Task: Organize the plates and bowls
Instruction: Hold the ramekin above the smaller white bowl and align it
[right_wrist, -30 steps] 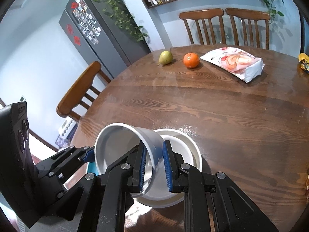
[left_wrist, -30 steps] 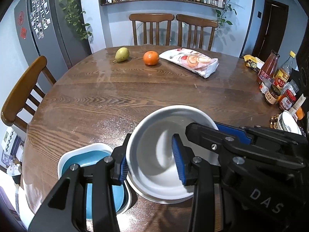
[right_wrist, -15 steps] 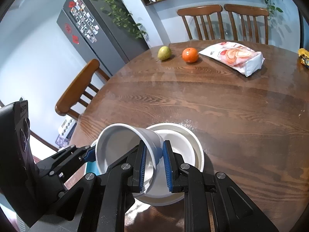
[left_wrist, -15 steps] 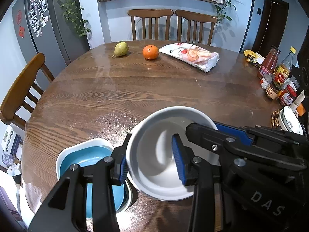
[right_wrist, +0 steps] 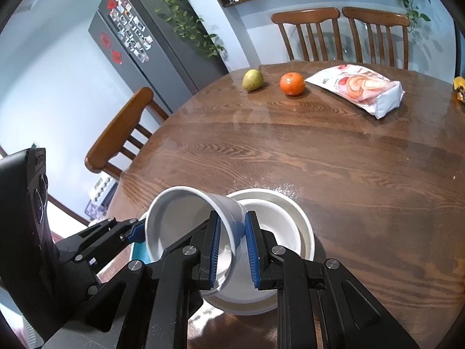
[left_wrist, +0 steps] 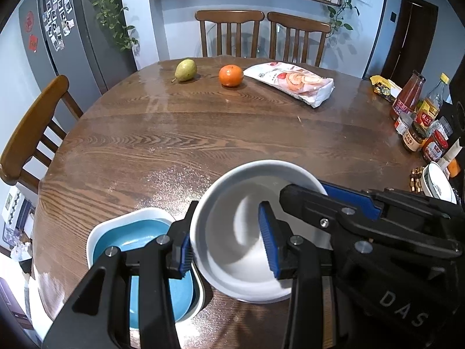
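A deep white bowl (left_wrist: 232,238) is held tilted by both grippers above a shallow white bowl (right_wrist: 279,224) on the wooden table. My left gripper (left_wrist: 229,247) is shut on its near rim, one pad outside and one inside. My right gripper (right_wrist: 232,244) is shut on the bowl's (right_wrist: 186,221) right wall. The right gripper's fingers (left_wrist: 334,200) show at the right of the left wrist view. A white dish with a blue inside (left_wrist: 139,247) lies at the left, by the table's near edge. A small patterned bowl (left_wrist: 437,183) sits at the far right.
A pear (left_wrist: 185,70), an orange (left_wrist: 230,75) and a snack bag (left_wrist: 290,83) lie at the far side. Sauce bottles and jars (left_wrist: 415,122) crowd the right edge. Wooden chairs stand at the left (left_wrist: 32,128) and behind the table (left_wrist: 229,32).
Both grippers have lifted the deep white bowl higher, away from the shallow bowl beneath. The grips have not changed.
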{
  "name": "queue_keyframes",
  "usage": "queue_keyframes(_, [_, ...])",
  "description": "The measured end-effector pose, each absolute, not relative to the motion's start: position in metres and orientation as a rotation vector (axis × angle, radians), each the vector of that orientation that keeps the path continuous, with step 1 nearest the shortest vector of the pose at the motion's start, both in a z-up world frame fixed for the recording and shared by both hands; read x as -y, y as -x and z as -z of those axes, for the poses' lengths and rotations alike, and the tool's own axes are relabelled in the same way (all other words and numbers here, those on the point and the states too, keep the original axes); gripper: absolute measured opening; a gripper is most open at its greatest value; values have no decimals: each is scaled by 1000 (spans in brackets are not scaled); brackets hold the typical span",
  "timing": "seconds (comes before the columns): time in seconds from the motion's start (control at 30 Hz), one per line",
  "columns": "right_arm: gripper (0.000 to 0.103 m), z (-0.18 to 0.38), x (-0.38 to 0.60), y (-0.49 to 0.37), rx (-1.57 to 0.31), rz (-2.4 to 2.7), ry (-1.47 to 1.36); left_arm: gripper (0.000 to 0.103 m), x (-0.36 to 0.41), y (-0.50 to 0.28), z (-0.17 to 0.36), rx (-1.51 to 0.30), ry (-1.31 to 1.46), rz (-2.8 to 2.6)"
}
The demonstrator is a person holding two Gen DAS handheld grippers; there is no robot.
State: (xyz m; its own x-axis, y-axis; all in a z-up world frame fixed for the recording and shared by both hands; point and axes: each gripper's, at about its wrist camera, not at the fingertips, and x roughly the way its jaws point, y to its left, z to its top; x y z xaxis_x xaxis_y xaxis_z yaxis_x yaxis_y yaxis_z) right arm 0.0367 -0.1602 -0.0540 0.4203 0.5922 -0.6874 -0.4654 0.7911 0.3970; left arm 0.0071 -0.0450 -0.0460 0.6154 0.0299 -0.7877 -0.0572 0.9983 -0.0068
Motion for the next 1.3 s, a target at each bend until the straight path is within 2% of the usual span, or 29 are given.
queue_keyframes(1.3, [21, 79, 173, -40, -989, -656, -164, 39, 57, -12, 69, -980, 23, -49])
